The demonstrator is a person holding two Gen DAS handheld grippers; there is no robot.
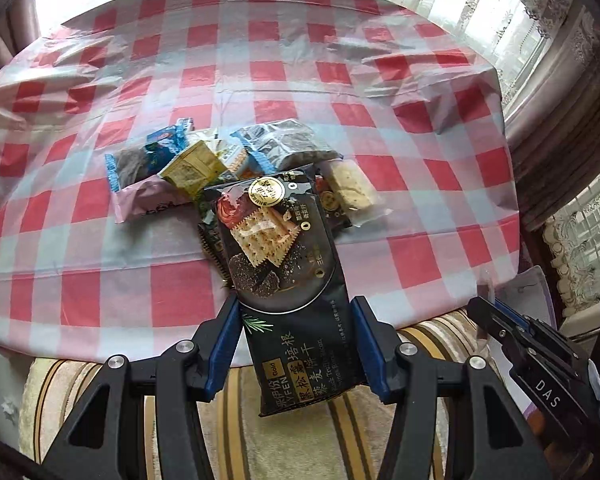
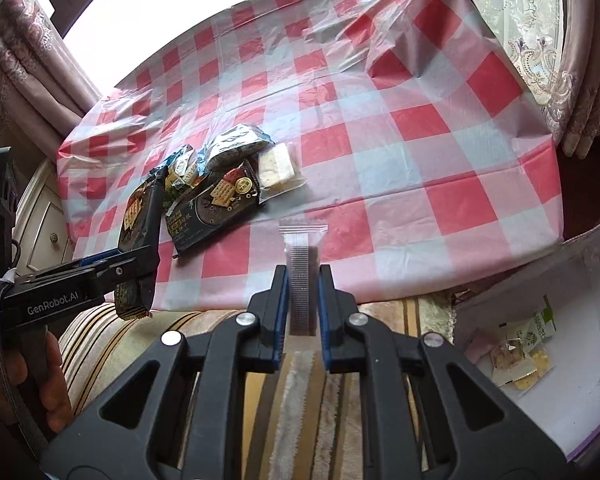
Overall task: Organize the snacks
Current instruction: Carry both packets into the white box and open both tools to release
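Note:
My left gripper (image 1: 294, 312) is shut on a black cracker packet (image 1: 288, 264) and holds it above the table's near edge; it also shows in the right wrist view (image 2: 138, 216). My right gripper (image 2: 303, 280) is shut on a small clear snack packet (image 2: 302, 256), seen edge-on. A pile of snacks (image 1: 220, 164) lies on the red-checked tablecloth (image 1: 340, 80): blue, yellow, pink and silver packets, and a pale cracker pack (image 1: 350, 188). A second black cracker packet (image 2: 216, 208) lies in the pile.
An open white box (image 2: 572, 320) at the right, off the table, holds several small snack packets (image 2: 520, 356). A striped cushion (image 2: 300, 380) lies below both grippers. Curtains and windows ring the table. A white cabinet (image 2: 44, 216) stands at the left.

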